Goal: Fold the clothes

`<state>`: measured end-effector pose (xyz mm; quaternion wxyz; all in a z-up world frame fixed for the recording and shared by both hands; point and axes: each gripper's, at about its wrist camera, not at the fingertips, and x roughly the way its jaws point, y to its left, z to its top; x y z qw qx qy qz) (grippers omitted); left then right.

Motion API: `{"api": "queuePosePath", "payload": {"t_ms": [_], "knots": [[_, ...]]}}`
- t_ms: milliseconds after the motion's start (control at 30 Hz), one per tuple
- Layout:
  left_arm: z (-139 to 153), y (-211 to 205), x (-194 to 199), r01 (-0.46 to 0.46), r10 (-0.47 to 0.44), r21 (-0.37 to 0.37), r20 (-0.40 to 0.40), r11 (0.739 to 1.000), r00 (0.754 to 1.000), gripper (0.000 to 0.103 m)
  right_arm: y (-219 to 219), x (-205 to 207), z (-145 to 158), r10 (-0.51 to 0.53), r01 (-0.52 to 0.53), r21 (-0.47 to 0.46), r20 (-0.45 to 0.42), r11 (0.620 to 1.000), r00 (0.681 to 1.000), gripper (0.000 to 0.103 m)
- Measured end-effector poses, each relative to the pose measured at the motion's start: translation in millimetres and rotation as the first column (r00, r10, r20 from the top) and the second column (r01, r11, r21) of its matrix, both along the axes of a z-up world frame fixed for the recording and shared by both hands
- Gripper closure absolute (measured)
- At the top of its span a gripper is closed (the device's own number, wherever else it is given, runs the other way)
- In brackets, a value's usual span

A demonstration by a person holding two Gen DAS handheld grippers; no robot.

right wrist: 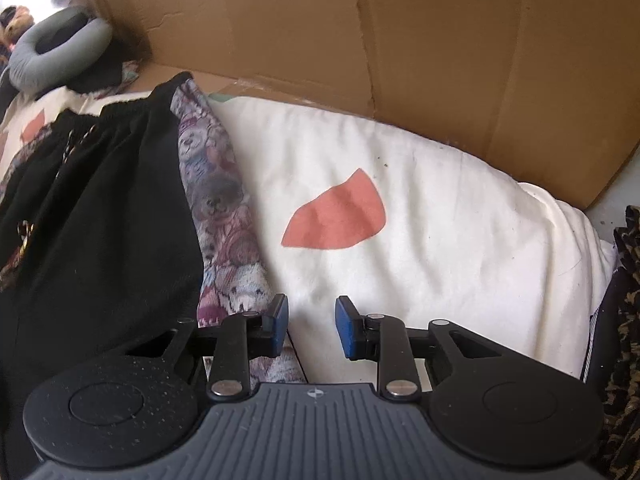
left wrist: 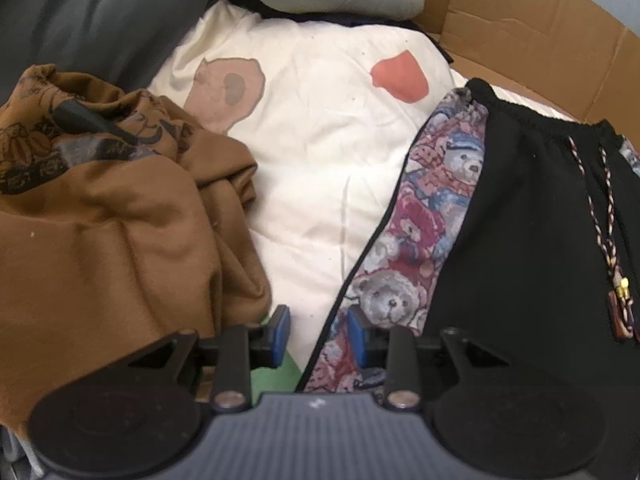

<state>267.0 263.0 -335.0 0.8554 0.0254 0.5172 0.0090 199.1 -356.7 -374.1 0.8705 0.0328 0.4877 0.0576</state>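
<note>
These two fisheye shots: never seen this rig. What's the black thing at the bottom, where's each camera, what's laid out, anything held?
The black thing is a handheld two-finger gripper; a person carries one in each hand, with a camera on each looking along the fingers.

The left wrist view shows the left gripper, its blue pads apart over the edge of the black pants with teddy-bear side panels. Nothing is pinched.

The right wrist view shows the right gripper, also open and empty, at the other edge of the same pants.

The pants lie on a cream blanket with red patches. A crumpled brown garment sits to the left, a cardboard box wall behind, and a grey neck pillow further back.
</note>
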Motion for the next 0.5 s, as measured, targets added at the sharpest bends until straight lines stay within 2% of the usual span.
{"api": "queuePosePath", "payload": {"t_ms": [167, 300, 500], "knots": [[-3.0, -2.6, 0.2, 0.020, -0.020, 0.025, -0.007, 0.999, 1.000, 0.069, 11.1, -8.2, -0.8, 0.038, -0.037, -0.010, 0.024, 0.999, 0.999, 0.070], [-1.0, -2.8, 2.9, 0.013, -0.014, 0.024, 0.003, 1.000, 1.000, 0.069, 12.2, -11.4, 7.4, 0.046, -0.046, -0.001, 0.059, 0.999, 0.997, 0.070], [-1.4, -9.6, 9.0, 0.030, -0.030, 0.015, 0.008, 0.999, 1.000, 0.069, 12.0, -7.7, 5.7, 0.055, -0.056, 0.017, 0.060, 0.998, 0.997, 0.070]]}}
